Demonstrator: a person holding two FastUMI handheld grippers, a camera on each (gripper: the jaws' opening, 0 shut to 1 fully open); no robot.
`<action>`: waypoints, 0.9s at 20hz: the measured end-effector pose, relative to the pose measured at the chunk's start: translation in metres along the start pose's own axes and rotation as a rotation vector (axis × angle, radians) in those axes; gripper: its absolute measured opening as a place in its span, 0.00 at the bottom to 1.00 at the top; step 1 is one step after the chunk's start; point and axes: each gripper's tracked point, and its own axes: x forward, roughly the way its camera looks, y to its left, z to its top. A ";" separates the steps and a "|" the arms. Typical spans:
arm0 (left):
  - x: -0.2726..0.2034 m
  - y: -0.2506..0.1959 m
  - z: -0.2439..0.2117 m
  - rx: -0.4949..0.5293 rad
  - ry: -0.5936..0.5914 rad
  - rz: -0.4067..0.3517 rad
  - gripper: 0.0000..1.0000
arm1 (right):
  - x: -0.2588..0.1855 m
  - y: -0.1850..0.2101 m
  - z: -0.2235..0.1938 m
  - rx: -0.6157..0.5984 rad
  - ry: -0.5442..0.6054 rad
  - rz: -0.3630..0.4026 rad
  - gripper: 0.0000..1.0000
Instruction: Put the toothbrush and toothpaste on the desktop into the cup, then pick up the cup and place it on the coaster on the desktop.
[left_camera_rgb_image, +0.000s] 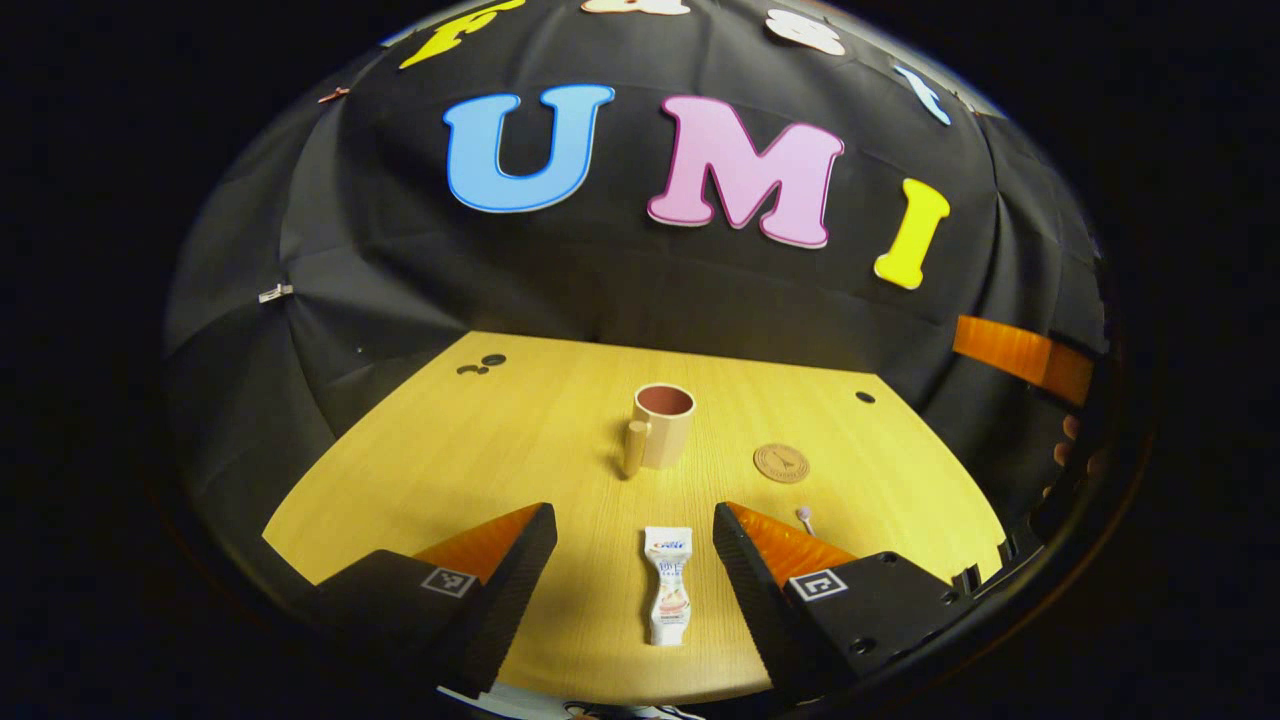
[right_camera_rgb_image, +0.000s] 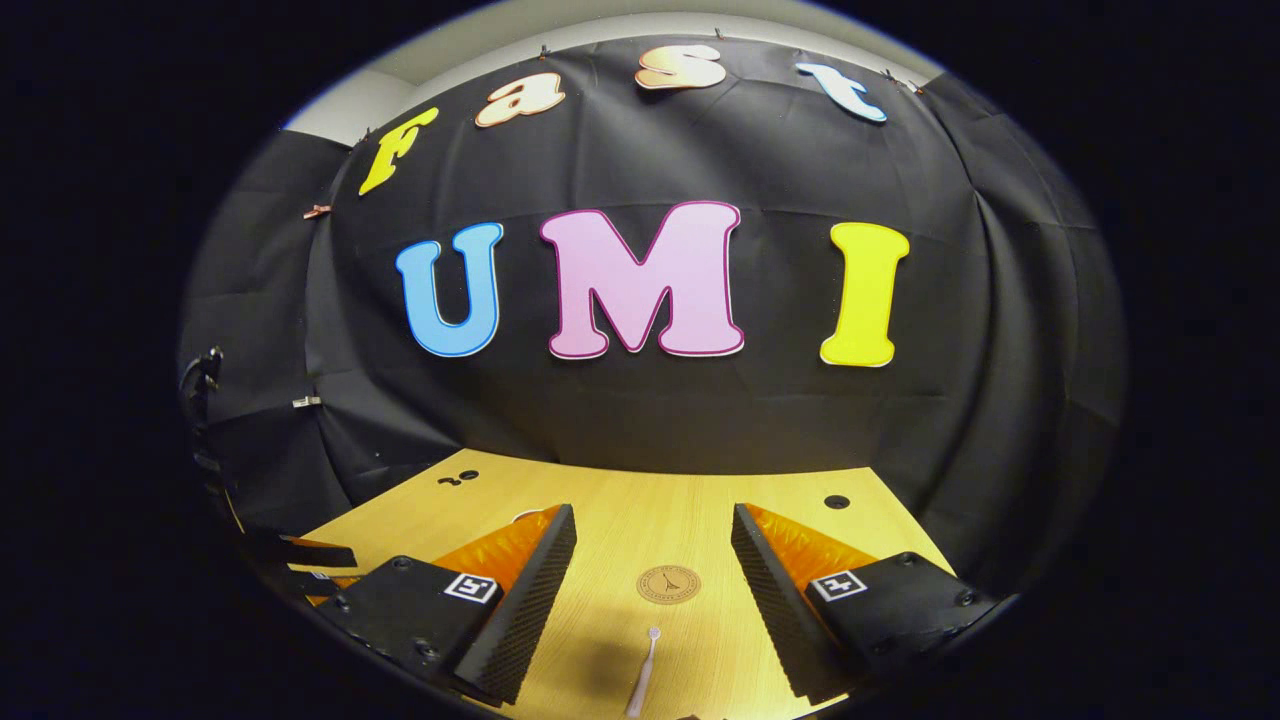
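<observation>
Wooden desktop mid-frame: I see toothpaste between my released left gripper, toothbrush between my released right gripper.

We see a desktop of pale wood with a fine straight grain and a smooth, lightly sheened finish. The cup looks like matt ceramic or plastic; we cannot tell which. The coaster looks like matt wood or cork, stamped with a mark. The toothpaste is a glossy plastic tube. The toothbrush looks like smooth plastic. The wall is matt, creased cloth.
</observation>
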 end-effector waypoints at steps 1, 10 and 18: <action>0.005 -0.002 -0.009 0.007 0.021 -0.001 0.98 | 0.004 -0.003 -0.006 0.005 0.013 0.005 0.96; 0.066 -0.031 -0.079 0.042 0.243 0.015 0.98 | 0.036 -0.036 -0.059 0.054 0.158 0.039 0.98; 0.109 -0.032 -0.125 0.038 0.410 0.062 0.98 | 0.048 -0.067 -0.093 0.071 0.241 0.019 0.99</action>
